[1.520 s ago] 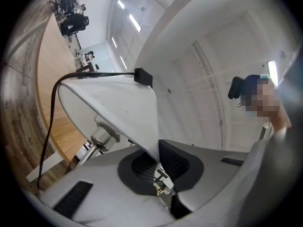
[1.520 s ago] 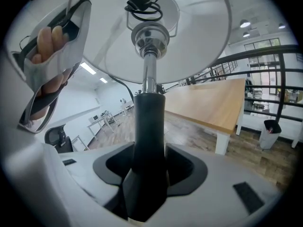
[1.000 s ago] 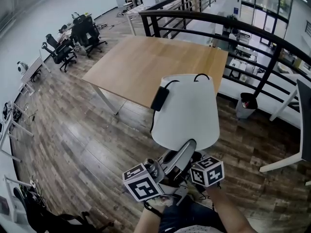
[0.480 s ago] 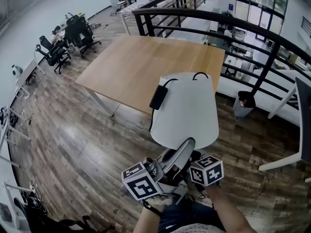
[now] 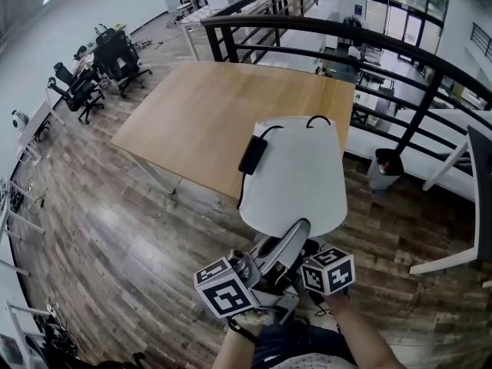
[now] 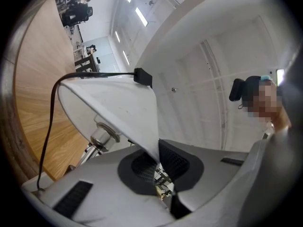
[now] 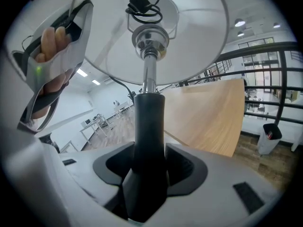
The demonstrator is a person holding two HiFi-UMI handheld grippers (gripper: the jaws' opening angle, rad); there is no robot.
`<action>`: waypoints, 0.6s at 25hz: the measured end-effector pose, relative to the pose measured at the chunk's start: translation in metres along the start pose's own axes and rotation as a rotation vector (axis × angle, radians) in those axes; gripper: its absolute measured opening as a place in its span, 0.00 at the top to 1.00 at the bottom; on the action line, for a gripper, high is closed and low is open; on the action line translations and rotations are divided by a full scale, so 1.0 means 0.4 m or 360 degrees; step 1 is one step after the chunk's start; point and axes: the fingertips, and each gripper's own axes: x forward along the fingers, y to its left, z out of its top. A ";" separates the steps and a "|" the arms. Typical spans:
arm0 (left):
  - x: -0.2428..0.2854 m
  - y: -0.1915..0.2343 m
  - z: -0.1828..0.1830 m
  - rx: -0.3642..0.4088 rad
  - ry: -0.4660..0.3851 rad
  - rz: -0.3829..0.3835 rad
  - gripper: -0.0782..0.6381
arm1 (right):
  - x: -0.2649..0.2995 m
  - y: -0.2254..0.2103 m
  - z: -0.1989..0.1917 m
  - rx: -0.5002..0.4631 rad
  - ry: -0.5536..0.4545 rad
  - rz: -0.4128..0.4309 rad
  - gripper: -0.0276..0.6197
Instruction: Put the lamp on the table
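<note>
The lamp [image 5: 296,177] hangs in the air, at the near edge of the wooden table [image 5: 223,110]. The left gripper [image 6: 158,161] pinches the lampshade [image 6: 113,108] rim and the right gripper [image 7: 149,162] clamps the black stem [image 7: 149,117]. A waste bin [image 5: 382,169], contents unclear, stands near the black railing [image 5: 400,52].

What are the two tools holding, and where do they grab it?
A lamp. The right tool grips its black stem; the left tool pinches the edge of its white shade.
</note>
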 end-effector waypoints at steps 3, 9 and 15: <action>0.022 0.034 0.035 -0.0007 0.0011 -0.0007 0.87 | 0.035 -0.020 0.034 0.0009 -0.0002 -0.0011 0.62; 0.068 0.114 0.115 -0.0022 0.0038 -0.0010 0.87 | 0.120 -0.065 0.111 0.0028 0.0001 -0.0028 0.62; 0.116 0.198 0.205 -0.0027 0.0052 -0.0002 0.87 | 0.208 -0.100 0.199 0.0045 0.0011 -0.0020 0.62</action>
